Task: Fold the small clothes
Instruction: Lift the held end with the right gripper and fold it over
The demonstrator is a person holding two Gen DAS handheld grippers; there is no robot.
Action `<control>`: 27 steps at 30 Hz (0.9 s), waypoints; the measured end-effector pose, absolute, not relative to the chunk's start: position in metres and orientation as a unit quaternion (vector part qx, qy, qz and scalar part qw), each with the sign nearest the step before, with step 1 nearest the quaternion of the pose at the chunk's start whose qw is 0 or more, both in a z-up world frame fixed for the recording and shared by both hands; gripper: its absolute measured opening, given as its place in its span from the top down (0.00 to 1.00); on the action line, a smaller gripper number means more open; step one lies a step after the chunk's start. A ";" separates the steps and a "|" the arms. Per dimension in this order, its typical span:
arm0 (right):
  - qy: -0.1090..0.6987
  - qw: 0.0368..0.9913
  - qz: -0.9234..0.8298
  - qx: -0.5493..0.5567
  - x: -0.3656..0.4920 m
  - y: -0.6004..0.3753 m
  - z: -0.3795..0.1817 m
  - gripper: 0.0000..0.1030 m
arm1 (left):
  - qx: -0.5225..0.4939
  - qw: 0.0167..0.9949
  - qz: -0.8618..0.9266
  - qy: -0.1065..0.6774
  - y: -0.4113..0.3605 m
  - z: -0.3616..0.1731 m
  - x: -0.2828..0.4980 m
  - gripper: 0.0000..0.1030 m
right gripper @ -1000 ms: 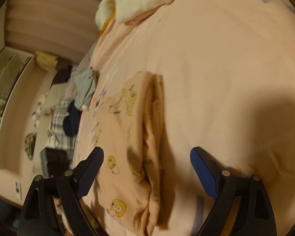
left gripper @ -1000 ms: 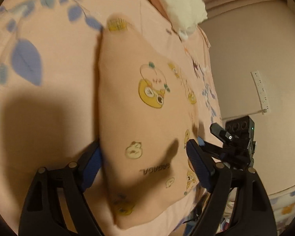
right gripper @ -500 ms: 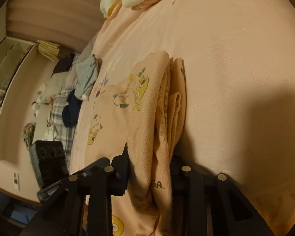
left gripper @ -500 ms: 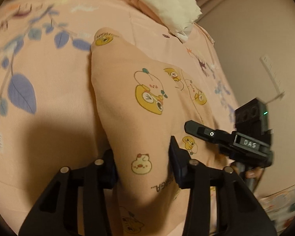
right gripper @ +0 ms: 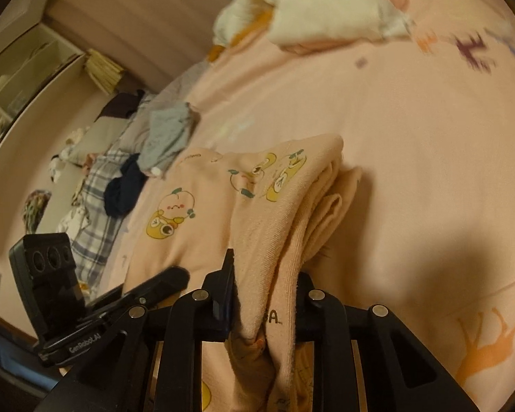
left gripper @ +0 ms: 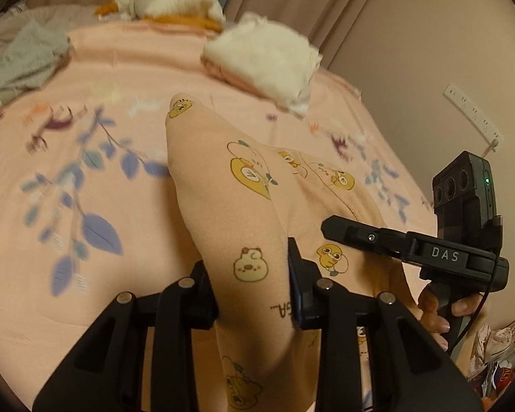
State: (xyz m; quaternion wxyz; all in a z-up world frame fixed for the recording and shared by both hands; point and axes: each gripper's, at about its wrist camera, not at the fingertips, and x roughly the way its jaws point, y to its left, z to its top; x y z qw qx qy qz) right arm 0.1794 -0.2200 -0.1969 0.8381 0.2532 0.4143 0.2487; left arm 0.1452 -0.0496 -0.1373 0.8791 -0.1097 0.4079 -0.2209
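Left wrist showed both grippers, left gripper (left gripper: 254,288) and right gripper (right gripper: 264,300), having just closed, pinching the peach cartoon-print cotton garment's (left gripper: 223,199) near edge; I'd lift evenly toward the far side.

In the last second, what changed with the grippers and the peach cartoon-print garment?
Both grippers' jaws have been closing: the left gripper and right gripper, open a second ago, now pinch the near edge of the peach garment and have raised it off the pink bedspread. The white folded pile and grey clothes stay put.
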 end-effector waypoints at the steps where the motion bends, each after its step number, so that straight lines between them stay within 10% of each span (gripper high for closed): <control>1: 0.408 0.841 0.253 0.249 0.178 -0.214 -0.188 0.76 | -0.111 0.884 -0.218 0.398 -0.041 -0.128 0.141 0.69; 27: 0.372 0.860 0.329 0.113 0.168 -0.050 -0.123 0.76 | -0.098 0.933 -0.098 0.333 0.084 -0.074 0.078 0.69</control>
